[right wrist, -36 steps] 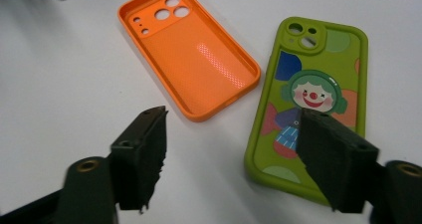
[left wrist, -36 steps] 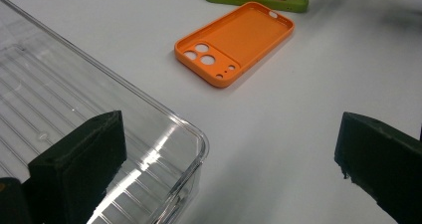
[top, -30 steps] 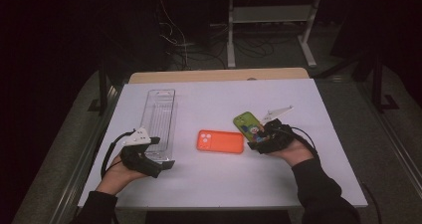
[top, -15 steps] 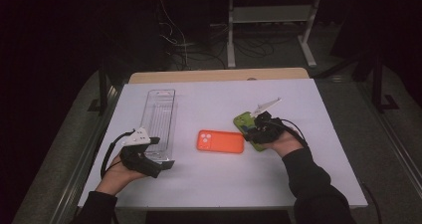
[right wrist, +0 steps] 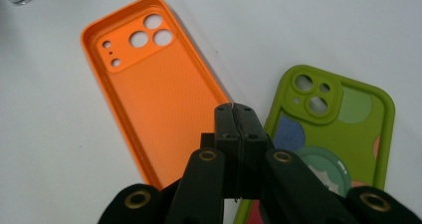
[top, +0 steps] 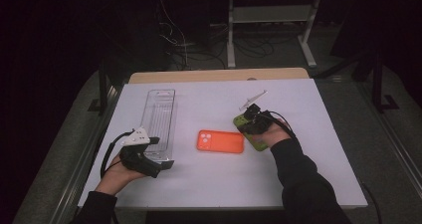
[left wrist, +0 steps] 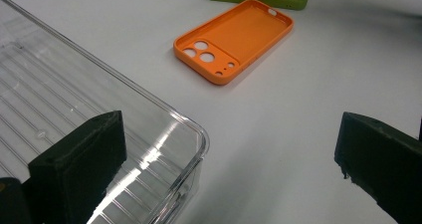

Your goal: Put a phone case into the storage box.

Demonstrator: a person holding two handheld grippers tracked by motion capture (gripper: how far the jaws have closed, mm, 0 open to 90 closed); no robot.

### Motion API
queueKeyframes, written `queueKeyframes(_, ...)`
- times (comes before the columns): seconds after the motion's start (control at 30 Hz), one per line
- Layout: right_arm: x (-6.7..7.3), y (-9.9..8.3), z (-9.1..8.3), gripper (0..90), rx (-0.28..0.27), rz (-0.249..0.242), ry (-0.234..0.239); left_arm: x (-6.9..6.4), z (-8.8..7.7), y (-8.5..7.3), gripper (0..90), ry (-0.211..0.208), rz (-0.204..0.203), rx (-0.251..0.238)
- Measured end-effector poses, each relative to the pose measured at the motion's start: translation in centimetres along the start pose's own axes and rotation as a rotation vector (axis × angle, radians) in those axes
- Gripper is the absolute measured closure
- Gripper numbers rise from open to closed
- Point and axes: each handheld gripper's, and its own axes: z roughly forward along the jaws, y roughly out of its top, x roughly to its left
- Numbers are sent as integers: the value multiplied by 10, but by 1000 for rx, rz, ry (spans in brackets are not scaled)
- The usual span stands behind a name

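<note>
Tongs first: your right tongs are pressed together with nothing between the jaws, having just been closing; in the right gripper view the tips sit over the gap between the orange phone case and the green phone case, near the orange one's inner edge; whether they touch the bench you cannot tell. Your left tongs are spread wide, one jaw over the near corner of the clear tray, the other over bare bench; nothing pinched there.

Things: orange case lies open side up at mid bench, camera holes toward the tray; green case lies just beside it on your right, under your right hand in the high view; tray sits lengthwise at left.

Step, as a judgement: looks like closed tips are set to nudge or hook a case, likely toward the tray; grasp not yet made.

Next move calls for: pick one case; if lifting, reopen the jaws and straddle a rim; if pushing, keep tips low against the edge; left tongs steady the tray.
</note>
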Motion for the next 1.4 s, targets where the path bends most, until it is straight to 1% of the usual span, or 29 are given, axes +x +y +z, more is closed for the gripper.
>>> queueKeyframes(0.17, -5, 9, 9, 881, 12, 1, -5, 0, 0, 0, 0, -1, -1, -2)
queueKeyframes(0.23, -8, 12, 13, 882, 15, -7, -10, 0, 1, 0, 0, -1, 5, -1)
queueKeyframes(0.33, -11, 15, 18, 882, 25, -4, -8, 0, 1, 0, 0, -2, 7, -1)
queueKeyframes(0.4, -13, 16, 22, 882, 27, -6, -3, 0, 1, 0, 0, -2, 6, -1)
queueKeyframes(0.5, -14, 16, 28, 882, 46, -8, -8, 0, 1, 0, 0, -3, 4, -3)
queueKeyframes(0.53, -15, 16, 30, 882, 49, -9, -2, 0, 0, 0, 0, -2, 3, -3)
queueKeyframes(0.57, -15, 15, 32, 882, 58, -1, -1, 0, 1, 0, 0, -2, 2, -3)
queueKeyframes(0.6, -16, 15, 34, 883, 56, -8, -3, 0, 1, 0, 0, -1, 0, -3)
queueKeyframes(0.67, -17, 15, 36, 882, 56, -5, 4, 0, 1, 0, 0, -1, 5, -2)
queueKeyframes(0.7, -17, 15, 37, 882, 58, -3, -2, 0, 0, 0, 0, -1, 5, -2)
queueKeyframes(0.77, -17, 15, 38, 882, 60, -5, 8, 0, 1, 0, 0, 0, 6, 1)
queueKeyframes(0.87, -17, 15, 40, 883, 76, -10, 8, 0, 1, 0, 0, -1, 6, 3)
queueKeyframes(1.0, -18, 13, 44, 882, 96, -25, -4, 0, 1, 0, 0, 0, 5, 3)
queueKeyframes(1.1, -18, 13, 44, 883, 95, -26, -2, 0, 1, 0, 0, 0, 6, 3)
queueKeyframes(1.17, -19, 13, 44, 883, 96, -36, -1, 0, 1, 0, 0, -1, 6, 3)
queueKeyframes(1.23, -18, 12, 43, 883, 97, -29, 16, 0, 1, 0, 0, -1, 6, 3)
queueKeyframes(1.33, -18, 11, 43, 883, 97, -39, 5, 0, 1, 0, 0, -2, 4, 4)
queueKeyframes(1.4, -16, 11, 43, 883, 101, -47, 16, 0, 1, 0, 0, -1, 4, 4)
